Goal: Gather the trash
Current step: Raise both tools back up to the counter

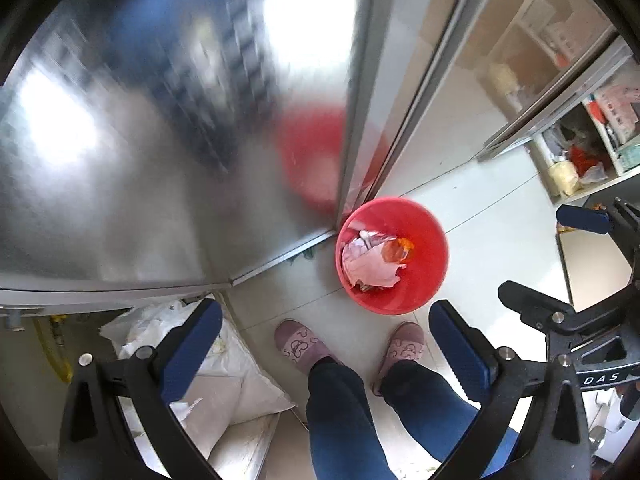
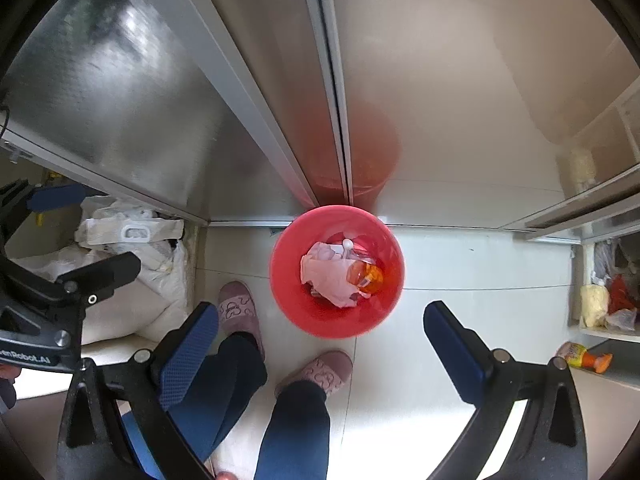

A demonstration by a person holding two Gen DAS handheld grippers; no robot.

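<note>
Now both grippers point down at the floor, and nothing is between their jaws. The left gripper [image 1: 326, 340] has its jaws spread wide and empty, and the right gripper [image 2: 320, 344] has its jaws spread wide too. The trash is already in the red bin [image 2: 288, 300], which stands on the white tiled floor [image 2: 460, 264] right against the bottom rail of the shiny metal doors [image 2: 152, 92], just in front of the person's two pink slippers [image 2: 240, 308]. Inside the bin lie a crumpled pinkish paper [image 2: 328, 276] and an orange plastic bottle [image 2: 366, 276], touching each other. The paper looks soft and very light, so it would squash in a pinch and is best taken at a thick fold. The bottle looks light, smooth and a bit slippery, so a hold across its middle seems safest. One more small orange bottle [image 2: 586, 356] lies on a low ledge at the right edge, well apart from the bin, and it may be the next trash to take.
</note>
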